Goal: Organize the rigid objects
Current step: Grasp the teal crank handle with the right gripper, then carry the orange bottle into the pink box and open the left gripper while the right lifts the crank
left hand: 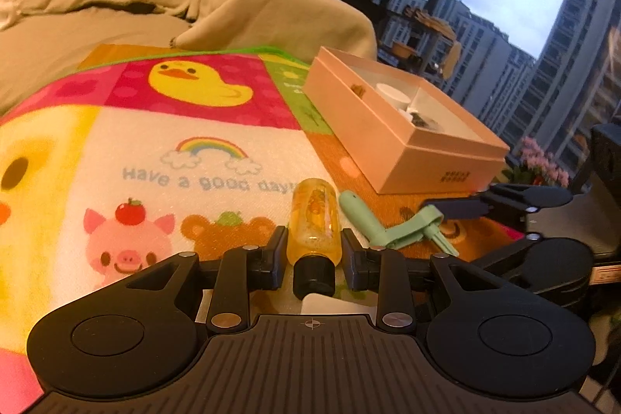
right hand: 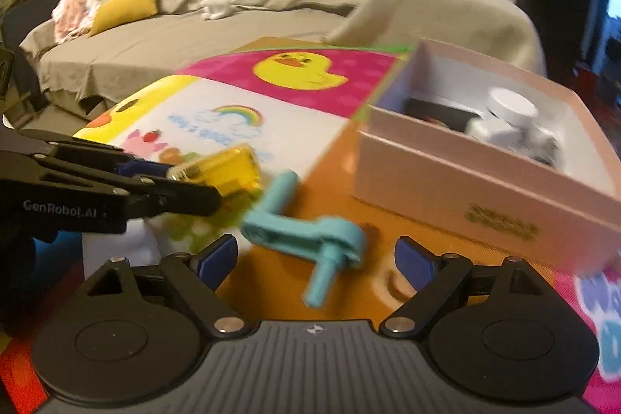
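A yellow clear bottle [left hand: 315, 224] with a black cap lies between the fingers of my left gripper [left hand: 313, 251], which is shut on it just above the colourful mat; it also shows in the right wrist view [right hand: 229, 171]. A mint green crank-shaped plastic part [left hand: 392, 229] lies on the mat beside it. In the right wrist view this part [right hand: 306, 233] lies between the spread fingers of my open right gripper [right hand: 316, 257], not gripped. A pink open box [left hand: 403, 127] holds a white jar and dark items; it also shows in the right wrist view [right hand: 485, 196].
The cartoon mat [left hand: 155, 142] covers the table. A beige-covered sofa [right hand: 233, 6] with cushions and clothes stands behind. A window with tower blocks [left hand: 543, 26] is at the right. My right gripper's arm [left hand: 524, 204] reaches in from the right.
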Motion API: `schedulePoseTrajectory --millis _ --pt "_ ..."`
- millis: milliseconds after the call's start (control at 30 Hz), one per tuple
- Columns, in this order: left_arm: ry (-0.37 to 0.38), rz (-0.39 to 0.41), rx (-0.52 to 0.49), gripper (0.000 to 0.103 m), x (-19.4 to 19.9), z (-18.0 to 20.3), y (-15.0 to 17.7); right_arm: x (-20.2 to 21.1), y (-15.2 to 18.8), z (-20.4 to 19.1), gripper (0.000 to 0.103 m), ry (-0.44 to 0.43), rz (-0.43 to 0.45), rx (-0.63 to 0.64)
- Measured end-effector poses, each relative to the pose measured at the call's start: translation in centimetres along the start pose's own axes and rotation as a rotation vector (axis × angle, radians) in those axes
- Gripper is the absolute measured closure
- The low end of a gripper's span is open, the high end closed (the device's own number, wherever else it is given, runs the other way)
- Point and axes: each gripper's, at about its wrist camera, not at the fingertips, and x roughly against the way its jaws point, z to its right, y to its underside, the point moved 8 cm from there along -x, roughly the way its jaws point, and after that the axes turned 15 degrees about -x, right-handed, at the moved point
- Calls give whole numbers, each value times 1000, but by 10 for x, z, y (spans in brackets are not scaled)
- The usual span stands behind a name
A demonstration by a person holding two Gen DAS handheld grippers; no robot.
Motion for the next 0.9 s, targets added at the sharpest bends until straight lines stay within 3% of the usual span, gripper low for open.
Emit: schedulePoseTrajectory --millis 67,133,500,667,900 --pt "13 5 25 70 0 -3 1 -6 -5 -3 16 -12 -6 -4" --pt "14 4 29 70 1 -3 1 -6 -9 0 33 -9 -1 -17" --pt "-164 -83 -176 71 -7 26 -6 65 13 58 33 109 58 -108" --pt "-103 -86 -164 71 0 30 -22 102 16 77 34 125 143 -147" --pt "-95 -36 -248 71 12 48 -80 134 13 95 34 96 233 -208"
